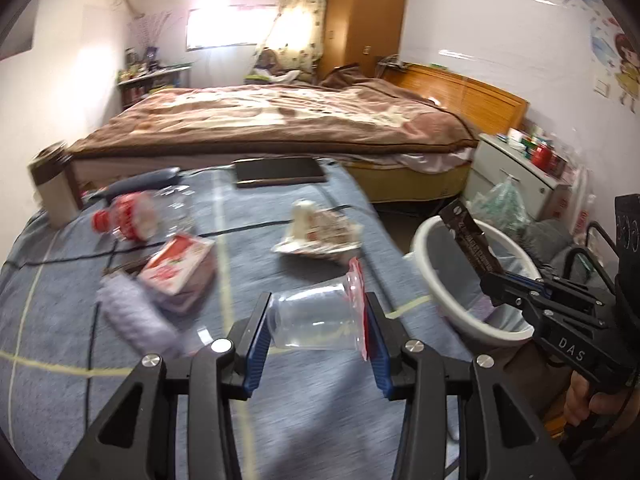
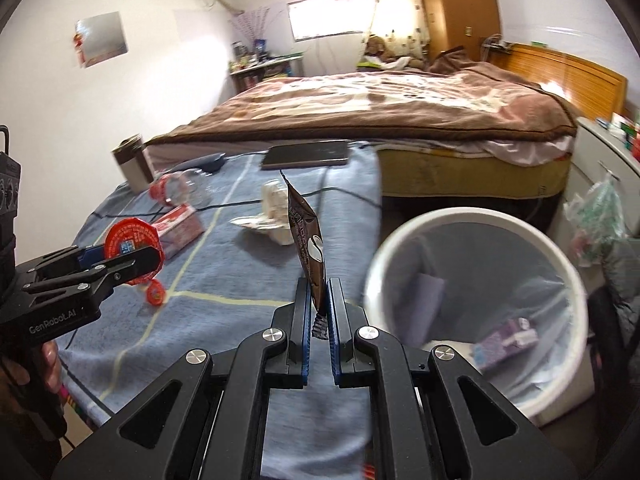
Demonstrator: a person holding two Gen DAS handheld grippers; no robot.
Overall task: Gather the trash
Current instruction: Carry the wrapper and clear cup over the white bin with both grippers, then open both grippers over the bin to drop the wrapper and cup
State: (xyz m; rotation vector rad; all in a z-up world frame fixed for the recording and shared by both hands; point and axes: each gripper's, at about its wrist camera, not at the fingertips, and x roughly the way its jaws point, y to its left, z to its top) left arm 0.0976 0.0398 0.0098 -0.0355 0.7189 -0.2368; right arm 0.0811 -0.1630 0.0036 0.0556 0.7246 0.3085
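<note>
clear plastic, this is the cup (image 1: 316, 314) that the left gripper (image 1: 317, 316) holds by its two sides, lying sideways between the blue pads (image 1: 256, 344), with a red peeled lid hanging at its mouth. the jaws are closed on the cup. in the right wrist view the same red lid shows round and flat at the tip of this gripper.

the right gripper (image 2: 319, 316) has its jaws closed tight on the lower end of a dark brown sachet (image 2: 307, 236), which stands up from the pads, a little tilted. both held things are above the blue blanket (image 1: 304, 400), near its right edge.

the white bin (image 2: 576, 280) with a thin liner stands just beside that edge, on the floor, and there are a purple carton (image 2: 508, 340) and a pale block inside it.

on the blanket lie an empty bottle with red label (image 1: 136, 216), a red and white packet (image 1: 180, 264), a crumpled white wrapper (image 1: 316, 228), a purple rolled cloth (image 1: 136, 312) and a dark tablet (image 1: 280, 171). a brown bed (image 1: 280, 120) is behind.
</note>
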